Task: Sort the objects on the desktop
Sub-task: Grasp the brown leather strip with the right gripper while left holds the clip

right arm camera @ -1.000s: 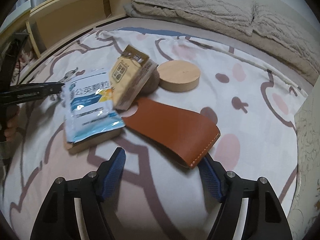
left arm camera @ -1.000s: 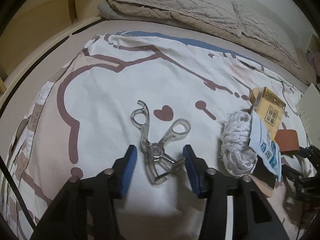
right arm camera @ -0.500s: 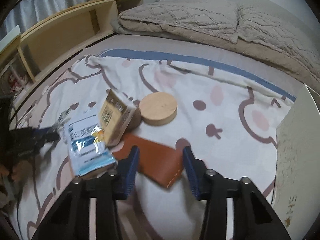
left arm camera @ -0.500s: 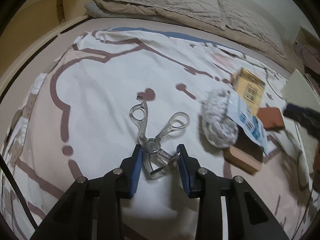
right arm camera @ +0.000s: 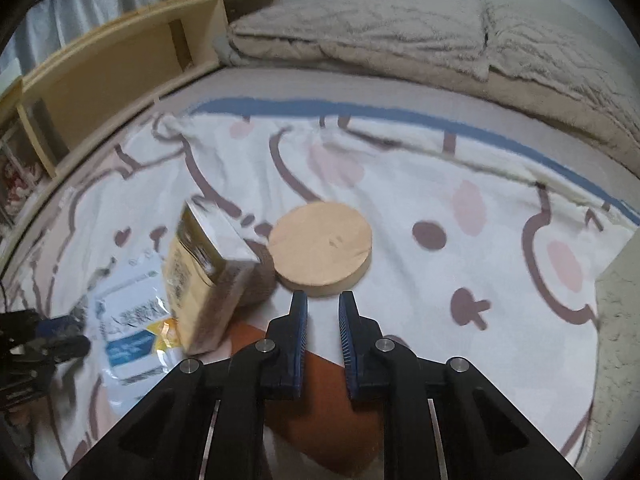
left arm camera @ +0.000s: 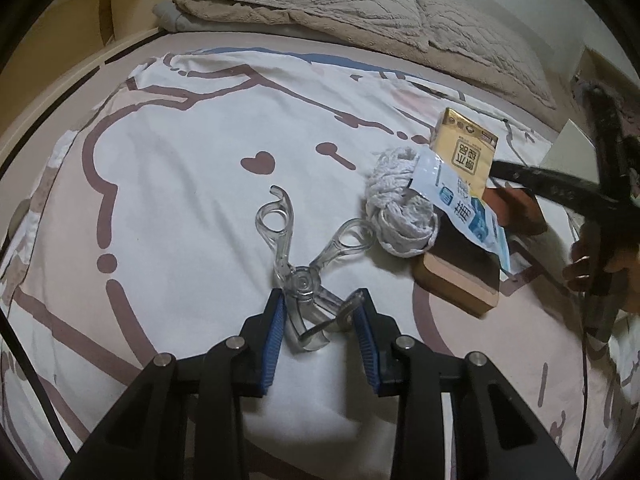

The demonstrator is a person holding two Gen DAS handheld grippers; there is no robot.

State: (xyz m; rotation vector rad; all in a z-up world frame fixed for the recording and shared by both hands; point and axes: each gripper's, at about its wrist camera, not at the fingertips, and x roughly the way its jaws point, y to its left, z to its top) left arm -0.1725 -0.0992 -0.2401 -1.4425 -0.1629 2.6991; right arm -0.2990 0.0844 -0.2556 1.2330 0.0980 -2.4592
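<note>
Clear plastic scissors point(left arm camera: 304, 280) lie on the printed sheet point(left arm camera: 180, 200) with their handles spread. My left gripper point(left arm camera: 320, 296) is shut on their blade end, a blue pad pressing each side. To the right are a white yarn ball point(left arm camera: 400, 216), a blue-white sachet point(left arm camera: 460, 204), a yellow box point(left arm camera: 464, 152) and a wooden block point(left arm camera: 460, 284). My right gripper point(right arm camera: 323, 300) is shut to a narrow slit with only sheet showing between its tips. It hovers over a brown leather case point(right arm camera: 320, 412), just short of a round wooden disc point(right arm camera: 320, 248).
A folded beige blanket point(left arm camera: 320, 4) lies along the far side. A wooden shelf unit point(right arm camera: 120, 60) runs along the left. A white box point(right arm camera: 616, 320) stands at the right edge. A person's hand point(left arm camera: 588, 264) holds the right gripper's handle.
My left gripper has closed onto the scissors' blade end. My right gripper has shut from wide open and moved forward over the leather case toward the wooden disc.
</note>
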